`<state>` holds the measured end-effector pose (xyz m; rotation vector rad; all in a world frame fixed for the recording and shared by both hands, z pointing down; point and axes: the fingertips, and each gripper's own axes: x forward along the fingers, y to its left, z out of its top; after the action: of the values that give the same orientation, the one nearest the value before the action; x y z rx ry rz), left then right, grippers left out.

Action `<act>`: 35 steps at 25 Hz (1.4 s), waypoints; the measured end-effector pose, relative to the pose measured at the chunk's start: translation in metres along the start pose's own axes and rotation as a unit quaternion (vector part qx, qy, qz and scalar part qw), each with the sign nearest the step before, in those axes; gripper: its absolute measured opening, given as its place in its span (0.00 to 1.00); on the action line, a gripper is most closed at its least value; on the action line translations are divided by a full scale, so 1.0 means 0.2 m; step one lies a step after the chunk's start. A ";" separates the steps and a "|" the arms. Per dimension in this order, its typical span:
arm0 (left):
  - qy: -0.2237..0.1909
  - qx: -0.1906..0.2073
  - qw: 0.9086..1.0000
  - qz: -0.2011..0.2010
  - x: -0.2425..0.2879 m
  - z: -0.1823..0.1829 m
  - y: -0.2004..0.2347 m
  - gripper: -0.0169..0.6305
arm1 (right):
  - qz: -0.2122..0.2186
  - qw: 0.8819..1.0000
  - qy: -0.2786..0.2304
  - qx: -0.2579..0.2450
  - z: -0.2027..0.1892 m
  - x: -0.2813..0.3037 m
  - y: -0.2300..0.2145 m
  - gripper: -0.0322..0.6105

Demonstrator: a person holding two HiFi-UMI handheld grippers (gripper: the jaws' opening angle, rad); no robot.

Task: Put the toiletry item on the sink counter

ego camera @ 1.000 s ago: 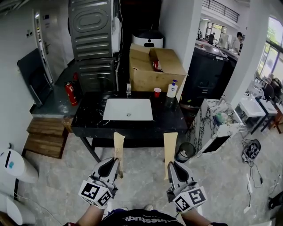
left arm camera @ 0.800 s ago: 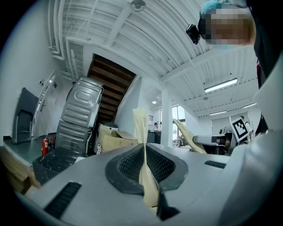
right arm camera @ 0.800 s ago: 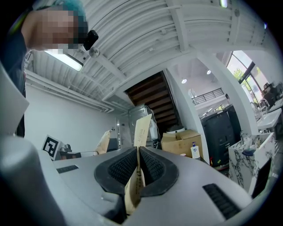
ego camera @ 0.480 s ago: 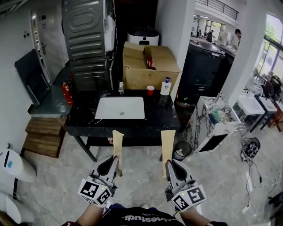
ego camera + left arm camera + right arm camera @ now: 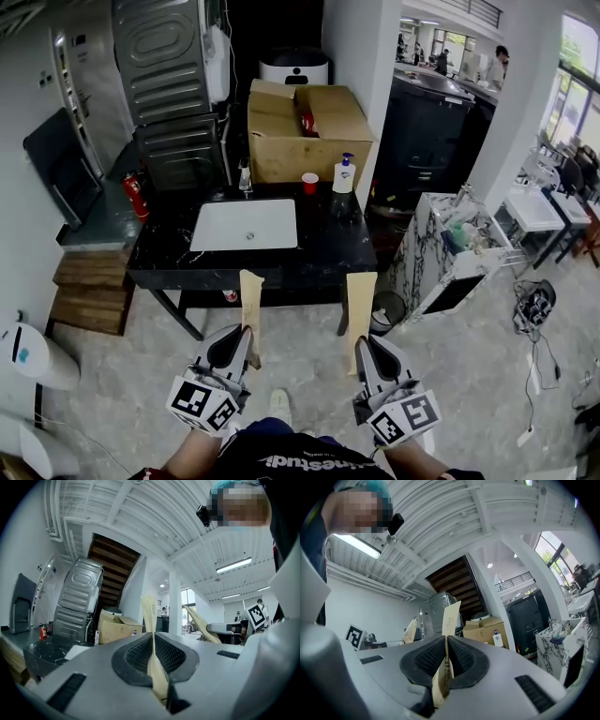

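Big black marble desk [image 5: 328, 246] with a white sink [image 5: 246, 225] is up ahead. The left tool [image 5: 246, 332] is clenched on the left tan packet [image 5: 250, 298] and the right tool [image 5: 362, 343] on the right tan packet [image 5: 360, 298]. Both are out over the floor, short of the desk, and the packet print's too tiny to read.

A basin [image 5: 246, 225] is set into the counter [image 5: 328, 251], left of centre; a cup [image 5: 309, 183] and a pump bottle [image 5: 344, 175] are stood along the back edge — a cardboard box [image 5: 300, 141] is placed just behind them.
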<state>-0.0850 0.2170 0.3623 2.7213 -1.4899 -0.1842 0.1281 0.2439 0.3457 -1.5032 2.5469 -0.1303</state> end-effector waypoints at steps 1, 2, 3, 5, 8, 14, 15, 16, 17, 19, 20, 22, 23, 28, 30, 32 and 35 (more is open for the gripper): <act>0.003 -0.002 1.000 -0.001 0.04 -0.02 0.01 0.07 | -0.002 1.000 0.002 0.001 -0.01 0.02 -0.03 0.13; 0.005 -0.005 1.000 -0.002 0.08 -0.04 0.03 0.07 | -0.005 1.000 0.004 0.002 -0.02 0.05 -0.05 0.13; 0.007 -0.009 1.000 -0.003 0.12 -0.05 0.04 0.07 | -0.008 1.000 0.006 0.002 -0.03 0.07 -0.08 0.13; 0.008 -0.016 1.000 -0.007 0.23 -0.07 0.09 0.07 | -0.014 1.000 0.010 0.000 -0.04 0.15 -0.15 0.13; 0.008 -0.020 1.000 -0.017 0.41 -0.11 0.19 0.07 | -0.023 1.000 0.014 -0.002 -0.05 0.30 -0.24 0.13; 0.011 -0.022 0.999 -0.026 0.79 -0.15 0.48 0.07 | -0.038 0.999 0.018 -0.011 -0.04 0.72 -0.45 0.13; 0.010 -0.024 0.999 -0.028 0.85 -0.15 0.54 0.07 | -0.038 0.999 0.018 -0.013 -0.03 0.81 -0.47 0.13; 0.008 -0.025 0.999 -0.032 0.91 -0.15 0.59 0.07 | -0.039 0.999 0.018 -0.016 -0.02 0.89 -0.48 0.13; 0.007 -0.026 0.999 -0.035 0.97 -0.14 0.64 0.07 | -0.039 0.999 0.017 -0.021 -0.01 0.96 -0.50 0.13; 0.003 -0.031 0.999 -0.037 1.06 -0.13 0.74 0.07 | -0.038 0.998 0.019 -0.035 0.00 1.11 -0.51 0.13; 0.003 -0.034 0.999 -0.036 1.10 -0.12 0.78 0.07 | -0.036 0.998 0.021 -0.041 0.00 1.17 -0.51 0.13; 0.004 -0.035 0.999 -0.036 1.17 -0.12 0.85 0.07 | -0.036 0.998 0.024 -0.044 0.00 1.27 -0.52 0.13; 0.006 -0.035 0.999 -0.038 1.21 -0.13 0.89 0.07 | -0.037 0.998 0.025 -0.043 -0.01 1.32 -0.53 0.13; 0.026 -0.039 0.998 -0.037 1.38 -0.25 1.02 0.07 | -0.043 0.997 0.035 -0.046 -0.03 1.48 -0.59 0.13; 0.034 -0.039 0.998 -0.033 1.44 -0.29 1.06 0.07 | -0.042 0.997 0.040 -0.049 -0.04 1.53 -0.62 0.13; 0.041 -0.042 0.998 -0.030 1.50 -0.33 1.09 0.07 | -0.044 0.997 0.042 -0.048 -0.06 1.58 -0.67 0.13; 0.063 -0.054 0.996 -0.021 1.61 -0.41 1.14 0.07 | -0.043 0.997 0.047 -0.043 -0.08 1.66 -0.74 0.13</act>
<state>-0.0931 -0.1795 0.4341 2.6277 -1.3505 -0.0903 0.0947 -0.1180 0.3501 -1.6769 2.5920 -0.1057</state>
